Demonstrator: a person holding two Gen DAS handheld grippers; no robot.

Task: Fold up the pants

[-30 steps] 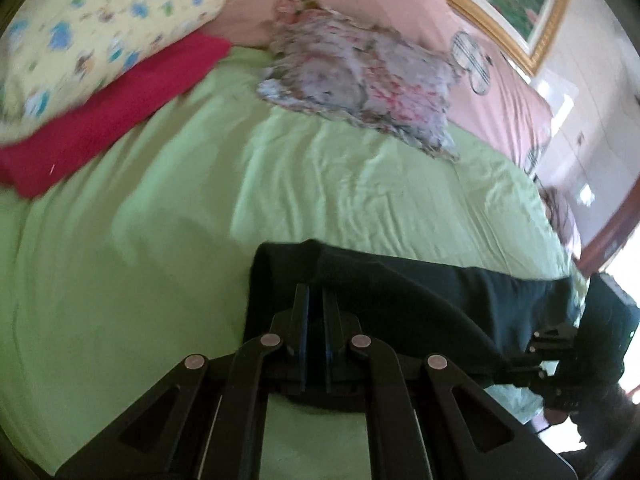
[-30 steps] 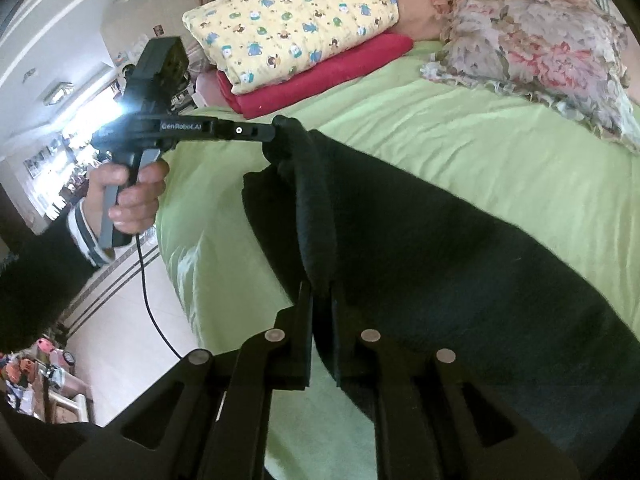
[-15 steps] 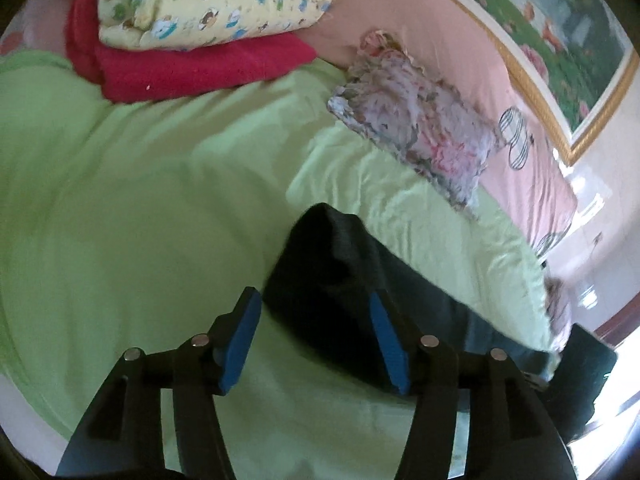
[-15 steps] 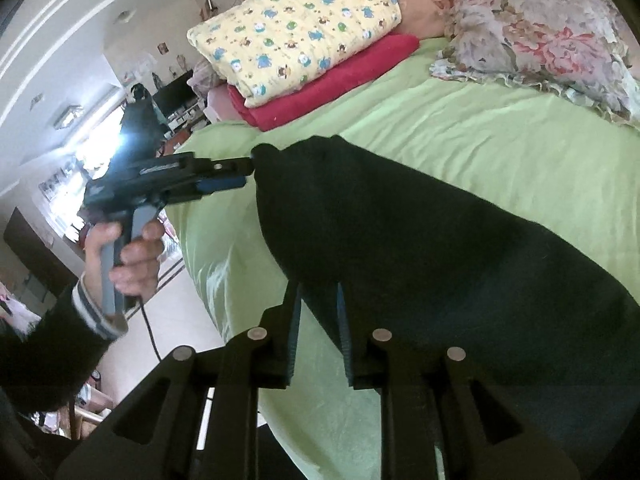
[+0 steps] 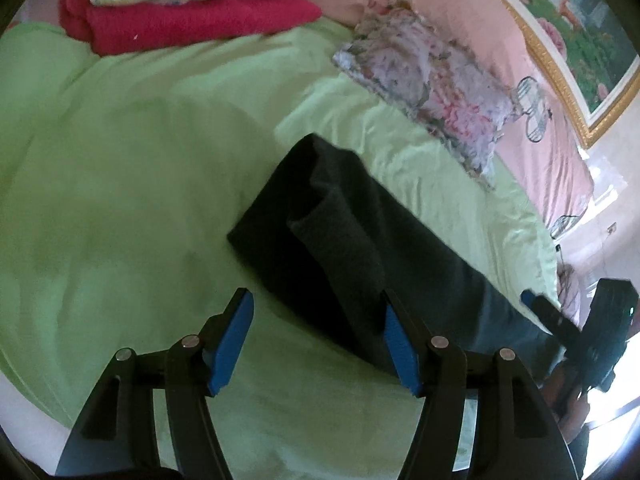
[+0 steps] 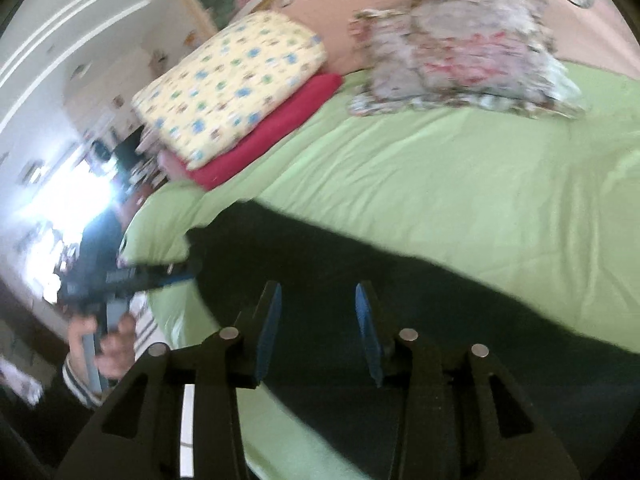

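You have the black pants (image 5: 360,240) lying in a long band across the green bedsheet (image 5: 140,160), folded lengthwise so one leg rests on the other, and that is why the strip looks so narrow from the left wrist view. Your left gripper (image 5: 316,332) has its jaws spread apart, having just been opening; the cloth's near edge passes by the right-hand pad, but neither pad presses on it, so nothing is held. Your right gripper (image 6: 316,328) is likewise let go, its jaws just opened over the dark fabric with no fold pinched between them. Both ends seem set down so the fabric can settle flat before the next fold. One layer near the end stands up in a loose ridge and probably wants smoothing. The floral cushion (image 5: 432,92) and the yellow pillow (image 6: 232,80) on the red blanket (image 5: 192,24) sit well apart, leaving room to work.
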